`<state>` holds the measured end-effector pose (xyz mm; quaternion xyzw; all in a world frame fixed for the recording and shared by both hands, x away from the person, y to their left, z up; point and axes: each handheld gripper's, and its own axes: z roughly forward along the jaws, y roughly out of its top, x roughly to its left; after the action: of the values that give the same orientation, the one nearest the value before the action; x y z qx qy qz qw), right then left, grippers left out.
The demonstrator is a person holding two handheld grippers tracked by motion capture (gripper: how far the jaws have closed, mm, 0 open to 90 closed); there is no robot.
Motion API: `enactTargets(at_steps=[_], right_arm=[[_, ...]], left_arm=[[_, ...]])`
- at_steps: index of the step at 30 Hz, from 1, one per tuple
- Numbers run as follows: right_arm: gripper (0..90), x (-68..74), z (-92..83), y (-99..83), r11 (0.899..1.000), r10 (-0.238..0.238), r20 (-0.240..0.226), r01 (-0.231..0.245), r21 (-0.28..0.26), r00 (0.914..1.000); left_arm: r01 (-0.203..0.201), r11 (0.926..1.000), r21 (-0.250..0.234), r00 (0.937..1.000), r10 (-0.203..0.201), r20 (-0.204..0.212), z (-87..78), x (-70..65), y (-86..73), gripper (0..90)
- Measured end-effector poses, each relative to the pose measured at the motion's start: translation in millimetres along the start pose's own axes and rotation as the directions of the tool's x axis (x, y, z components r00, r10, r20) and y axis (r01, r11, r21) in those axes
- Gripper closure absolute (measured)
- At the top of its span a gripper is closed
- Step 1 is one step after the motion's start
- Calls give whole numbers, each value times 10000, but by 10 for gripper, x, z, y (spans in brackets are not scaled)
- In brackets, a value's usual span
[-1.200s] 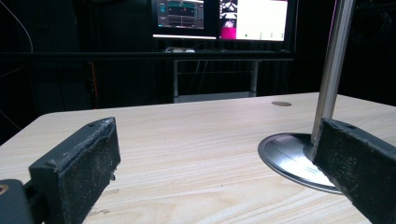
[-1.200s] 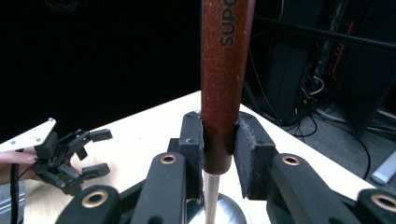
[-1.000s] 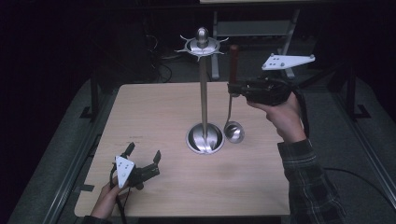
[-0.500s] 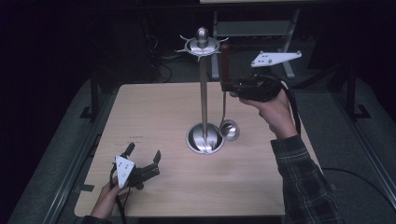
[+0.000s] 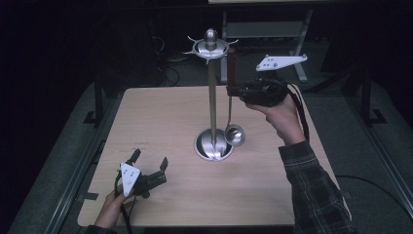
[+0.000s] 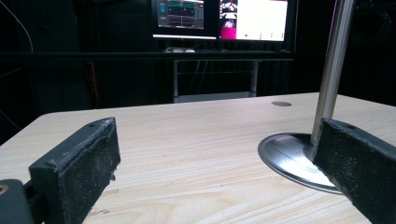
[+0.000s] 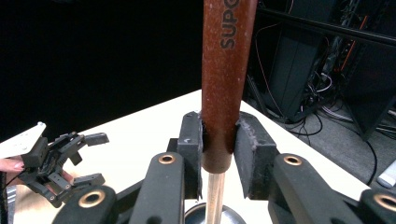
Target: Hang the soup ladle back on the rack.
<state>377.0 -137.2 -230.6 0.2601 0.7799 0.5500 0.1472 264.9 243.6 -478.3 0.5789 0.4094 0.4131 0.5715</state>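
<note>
Right gripper view puts me close to the right gripper [image 7: 218,147]: its jaws pinch the lower end of the ladle's [image 7: 227,84] brown handle, pads pressed on both sides, the thin metal shank dropping away below. Compared with a second ago the hand has carried the ladle a little inward – the handle top now sits just beside the hooked crown of the stand [image 5: 212,97], where before it was further out to the side. The bowl hangs low next to the stand's round base. I judge the work is hanging the ladle on a hook, and the handle end looks close to the crown but not yet caught. The left gripper [image 5: 148,163] rests by the near edge of the table [image 5: 160,117], jaws spread, holding nothing.
</note>
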Motion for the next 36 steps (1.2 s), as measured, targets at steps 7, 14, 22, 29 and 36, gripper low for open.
enactTargets(at_steps=[7, 14, 22, 29, 36], right_arm=[[636, -5, -32, -57, 9998, 107, -13, -106, 155, 9999], [586, -37, -113, -172, 9994, 303, 125, -306, 187, 9995], [543, -95, -181, -367, 9977, 555, 315, -566, 364, 9980], [499, -155, -253, -603, 9946, 850, 582, -881, 541, 9947], [467, -218, -334, -853, 9903, 1188, 809, -1241, 633, 9896]], left_arm=[[22, 10000, -1, 10000, -22, -3, 0, 0, 0, 2], [59, 10000, -49, 10000, -59, -8, 3, -3, -1, 2], [42, 10000, -39, 10000, -42, -1, 1, -1, -1, 2], [64, 10000, -41, 10000, -64, -9, 1, -2, -2, 2], [78, 10000, -41, 10000, -78, -10, 1, -4, -3, 3]])
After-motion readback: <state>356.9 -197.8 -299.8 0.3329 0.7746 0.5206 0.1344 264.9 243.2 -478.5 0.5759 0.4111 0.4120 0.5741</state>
